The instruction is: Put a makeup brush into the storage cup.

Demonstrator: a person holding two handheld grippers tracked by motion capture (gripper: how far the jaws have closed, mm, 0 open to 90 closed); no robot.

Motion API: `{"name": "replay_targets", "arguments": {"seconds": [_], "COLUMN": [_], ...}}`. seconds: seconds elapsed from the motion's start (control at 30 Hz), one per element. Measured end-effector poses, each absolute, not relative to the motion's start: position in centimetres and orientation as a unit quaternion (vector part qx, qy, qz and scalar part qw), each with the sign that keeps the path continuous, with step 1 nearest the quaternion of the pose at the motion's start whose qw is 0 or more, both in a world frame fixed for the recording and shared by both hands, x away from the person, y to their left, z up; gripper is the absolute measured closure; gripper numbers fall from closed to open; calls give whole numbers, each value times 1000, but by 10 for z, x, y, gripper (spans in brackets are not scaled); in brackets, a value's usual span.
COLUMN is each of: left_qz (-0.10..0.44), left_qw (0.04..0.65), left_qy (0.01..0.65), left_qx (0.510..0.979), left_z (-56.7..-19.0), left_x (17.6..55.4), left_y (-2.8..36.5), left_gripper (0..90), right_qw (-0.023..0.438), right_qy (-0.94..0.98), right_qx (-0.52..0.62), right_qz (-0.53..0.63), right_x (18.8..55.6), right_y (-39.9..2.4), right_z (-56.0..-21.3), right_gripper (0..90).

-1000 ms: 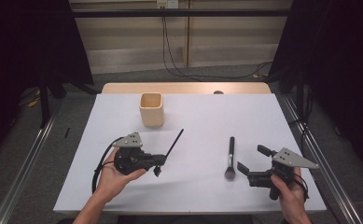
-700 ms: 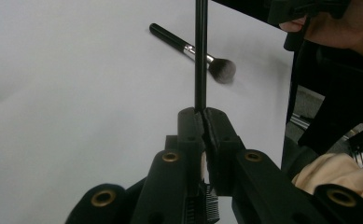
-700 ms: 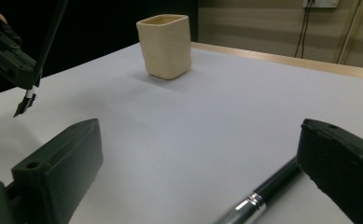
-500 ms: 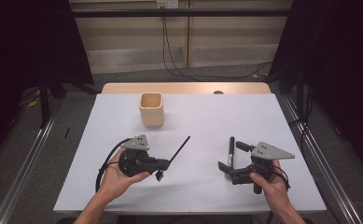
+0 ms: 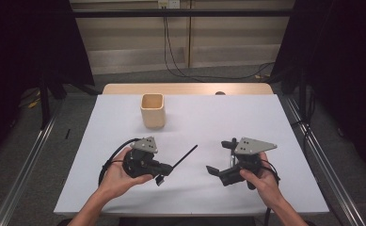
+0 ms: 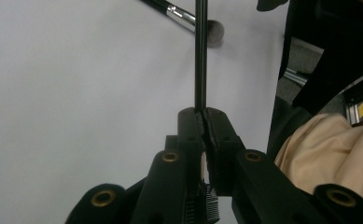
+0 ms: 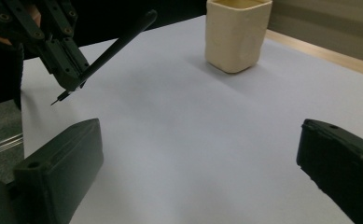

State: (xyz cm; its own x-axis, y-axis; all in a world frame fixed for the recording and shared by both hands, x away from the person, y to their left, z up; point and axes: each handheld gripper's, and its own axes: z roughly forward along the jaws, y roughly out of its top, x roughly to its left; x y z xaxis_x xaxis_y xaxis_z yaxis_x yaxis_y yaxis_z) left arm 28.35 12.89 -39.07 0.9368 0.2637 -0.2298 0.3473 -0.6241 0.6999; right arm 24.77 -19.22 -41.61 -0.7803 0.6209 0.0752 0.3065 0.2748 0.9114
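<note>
Thin black stick (image 6: 200, 56) pinched in left gripper (image 6: 203, 114); right gripper (image 7: 198, 154) agape, brush (image 6: 184, 15) seemingly half cropped.

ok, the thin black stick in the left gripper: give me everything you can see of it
The thin black stick is slender, straight, round in section and dark all over, with a slight sheen, maybe plastic or lacquered wood. A fine pointed tip pokes out below the grip; the long shaft runs the other way. The left gripper is shut on it near that pointed end, its fingers pressed against both sides. It is lifted off the white table, slanting up and away from the person, roughly towards the cream cup, and touches nothing else.
</note>
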Motion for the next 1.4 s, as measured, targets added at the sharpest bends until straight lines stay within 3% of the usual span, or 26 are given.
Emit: {"name": "replay_targets", "arguments": {"seconds": [0.4,1.0,1.23,1.4], "left_qz": [-34,-46,-50,-54], "left_qw": [328,286,266,244], "left_qy": [141,123,114,100], "left_qx": [933,949,956,963], "left_z": [-385,-384,-382,-381], "left_x": [287,294,298,300], "left_y": [126,119,114,109], "left_gripper": [857,857,856,857], "right_qw": [112,45,47,24], "right_qy": [811,866,890,901], "right_qx": [273,236,205,181], "right_qz": [505,440,404,393], "right_x": [258,268,271,274], "right_y": [-179,-164,-155,-151], "right_z": [-413,-408,-408,-410], "right_gripper": [9,24,42,30]}}
